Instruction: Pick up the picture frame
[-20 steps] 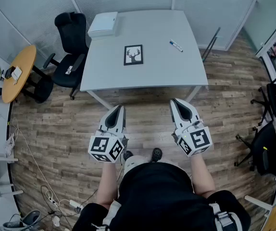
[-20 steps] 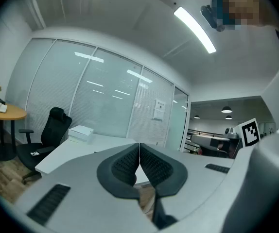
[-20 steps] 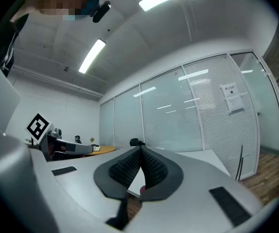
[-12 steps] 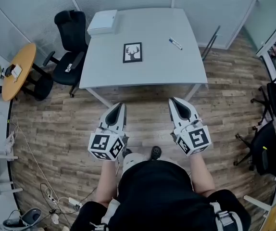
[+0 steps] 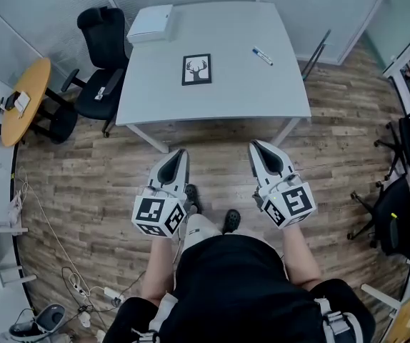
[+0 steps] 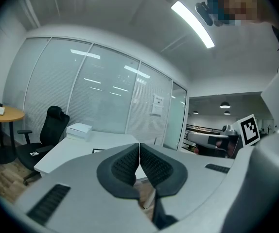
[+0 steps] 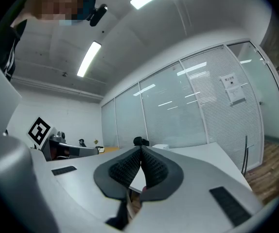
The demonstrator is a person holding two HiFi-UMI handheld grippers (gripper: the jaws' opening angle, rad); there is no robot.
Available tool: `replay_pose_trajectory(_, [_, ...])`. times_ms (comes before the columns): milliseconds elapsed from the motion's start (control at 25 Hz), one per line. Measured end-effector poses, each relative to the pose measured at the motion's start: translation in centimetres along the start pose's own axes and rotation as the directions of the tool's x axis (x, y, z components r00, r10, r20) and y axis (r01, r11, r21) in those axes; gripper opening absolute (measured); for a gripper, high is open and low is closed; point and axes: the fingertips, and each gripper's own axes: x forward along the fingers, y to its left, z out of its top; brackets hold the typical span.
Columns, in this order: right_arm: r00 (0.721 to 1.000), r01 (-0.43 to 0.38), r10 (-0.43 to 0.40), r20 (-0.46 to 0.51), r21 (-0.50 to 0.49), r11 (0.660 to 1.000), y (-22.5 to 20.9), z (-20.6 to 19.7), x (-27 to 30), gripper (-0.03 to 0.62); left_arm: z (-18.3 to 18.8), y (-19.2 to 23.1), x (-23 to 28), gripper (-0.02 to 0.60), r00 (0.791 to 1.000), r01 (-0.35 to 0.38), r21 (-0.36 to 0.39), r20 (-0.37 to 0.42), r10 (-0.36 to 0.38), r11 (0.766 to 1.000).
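Person: stands on the wood floor (image 5: 83,184), a forearm behind each gripper, one shoe (image 5: 191,194) showing between the two grippers and a little behind their tips.
Left gripper (image 5: 180,153): held out in front of the body, tipped slightly down; its ribbed dark pads are pressed together with nothing between them.
Right gripper (image 5: 253,146): held level beside the left one, the two apart from each other; its jaws are closed tip to tip and it grips nothing.
Table (image 5: 226,102): white, ahead of both grippers, its near edge apart from their tips with bare floor between.
Picture frame (image 5: 197,70): lies flat on the table, a black frame with a deer's head print; it sits ahead of the left gripper and slightly to that gripper's right, well apart from both grippers and untouched.
Marker pen (image 5: 262,56): on the table almost straight ahead of the right gripper, a little beyond the frame.
White box (image 5: 151,21): on the table's far left corner, beyond the left gripper.
Office chair (image 5: 98,70): black, ahead and to the left of the left gripper, beside the table.
Round wooden table (image 5: 23,102): farther left, beyond the chair.
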Motion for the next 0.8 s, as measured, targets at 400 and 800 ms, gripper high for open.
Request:
replay_pose_trajectory(400, [0.999, 0.031, -0.031, -0.03, 0.0, 1.0, -1.0, -0.3, 8.1, 0.018, 1.2, 6.4, 4.8, 0.025, 0.999, 0.035, 0.0, -0.012, -0.035, 0.999])
replay_pose_trajectory(800, [0.996, 0.083, -0.084, -0.019, -0.017, 0.996, -2.3, 1.9, 21.1, 0.054, 5.8, 16.1, 12.5, 0.025, 0.994, 0.114, 0.006, 0.0, -0.114, 0.994])
